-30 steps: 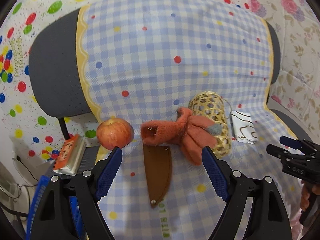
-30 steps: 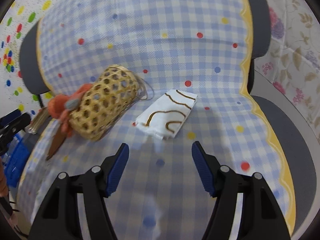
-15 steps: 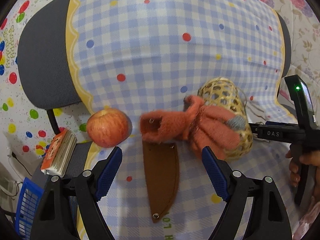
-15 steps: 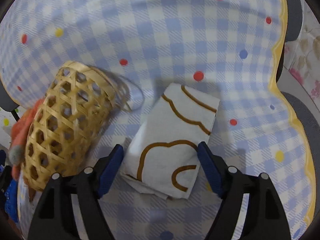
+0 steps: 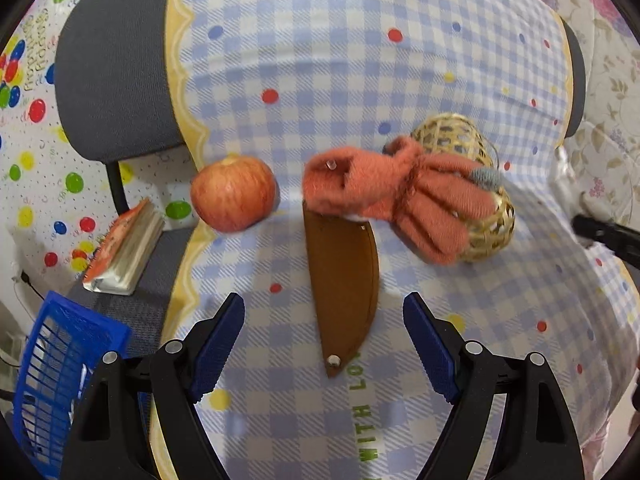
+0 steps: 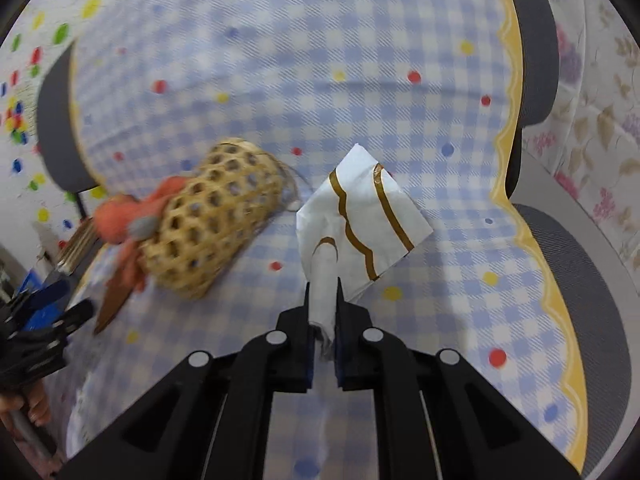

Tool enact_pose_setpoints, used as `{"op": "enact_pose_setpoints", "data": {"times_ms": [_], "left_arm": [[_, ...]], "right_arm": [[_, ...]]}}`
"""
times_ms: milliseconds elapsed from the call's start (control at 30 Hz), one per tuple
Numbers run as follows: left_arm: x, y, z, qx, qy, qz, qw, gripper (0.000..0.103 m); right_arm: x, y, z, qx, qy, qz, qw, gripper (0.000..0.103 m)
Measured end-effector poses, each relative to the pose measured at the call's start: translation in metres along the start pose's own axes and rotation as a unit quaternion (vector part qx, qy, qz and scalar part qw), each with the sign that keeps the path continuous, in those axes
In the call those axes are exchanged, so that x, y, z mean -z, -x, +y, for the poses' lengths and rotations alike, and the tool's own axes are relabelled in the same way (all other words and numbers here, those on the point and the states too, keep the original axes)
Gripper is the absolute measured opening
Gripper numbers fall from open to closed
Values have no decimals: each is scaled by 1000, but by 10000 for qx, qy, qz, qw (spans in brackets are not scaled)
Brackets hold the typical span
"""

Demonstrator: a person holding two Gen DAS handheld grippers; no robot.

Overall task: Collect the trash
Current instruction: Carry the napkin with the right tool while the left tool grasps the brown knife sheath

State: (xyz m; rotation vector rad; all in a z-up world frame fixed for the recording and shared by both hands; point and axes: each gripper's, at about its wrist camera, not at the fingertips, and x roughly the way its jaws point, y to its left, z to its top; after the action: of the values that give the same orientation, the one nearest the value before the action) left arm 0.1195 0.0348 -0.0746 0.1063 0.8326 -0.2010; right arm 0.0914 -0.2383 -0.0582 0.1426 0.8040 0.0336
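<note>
My right gripper (image 6: 322,292) is shut on a white paper napkin (image 6: 362,220) with brown curved lines and holds it up off the checked tablecloth (image 6: 280,60). My left gripper (image 5: 324,320) is open and empty, above the near end of a brown leather sheath (image 5: 342,280). An orange knit glove (image 5: 392,196) lies across the sheath's far end and leans on a woven bamboo basket (image 5: 476,184) lying on its side. The basket also shows in the right wrist view (image 6: 208,220), left of the napkin.
A red apple (image 5: 234,194) sits near the table's left edge. A blue crate (image 5: 52,376) stands below the table at the lower left, a book (image 5: 124,252) on a dark chair seat beside it. Grey chair backs (image 5: 116,60) stand behind the table.
My right gripper closed on the napkin and lifted it from the cloth. My left gripper moved slightly closer over the sheath and stayed open.
</note>
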Motion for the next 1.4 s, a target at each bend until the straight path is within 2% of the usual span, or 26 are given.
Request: {"op": "enact_pose_setpoints", "data": {"times_ms": [133,233,300,433,500,567,633,700,867,967,1133,1400], "left_arm": [[-6,-17,-6,67,102,136,9998,76],[-12,-34,-10,-71,94,229,9997,73],[-15,-46,-12,-182,65,435,9989,71],[-22,-56,-14,-249,79,487,9985,71],[-24,-58,-15,-160,106,503,9985,65],[-22,-57,-16,15,154,531,9985,50],[-18,-51,-19,-88,83,499,9987,50],[-10,-38,-21,14,96,423,9991,49],[15,24,-24,387,225,8,9990,49],[29,59,-27,422,210,-258,9986,49],[41,95,-32,541,211,-518,9970,49],[66,154,-84,821,-280,-921,9920,49]], "right_arm": [[7,18,8,-103,102,-69,9999,7],[8,22,16,-104,151,-115,9998,7],[10,24,16,-158,165,-116,9997,7],[10,23,18,-255,172,-70,9995,8],[11,24,18,-299,153,-61,9994,8],[13,27,18,-324,124,-60,9994,8],[15,33,19,-320,127,-71,9994,8],[19,41,19,-351,109,-86,9993,8],[37,64,20,-365,153,-142,9991,8],[48,76,19,-332,114,-170,9992,8],[64,96,18,-409,64,-272,9988,8],[91,141,5,-352,-65,-407,9985,8]]}}
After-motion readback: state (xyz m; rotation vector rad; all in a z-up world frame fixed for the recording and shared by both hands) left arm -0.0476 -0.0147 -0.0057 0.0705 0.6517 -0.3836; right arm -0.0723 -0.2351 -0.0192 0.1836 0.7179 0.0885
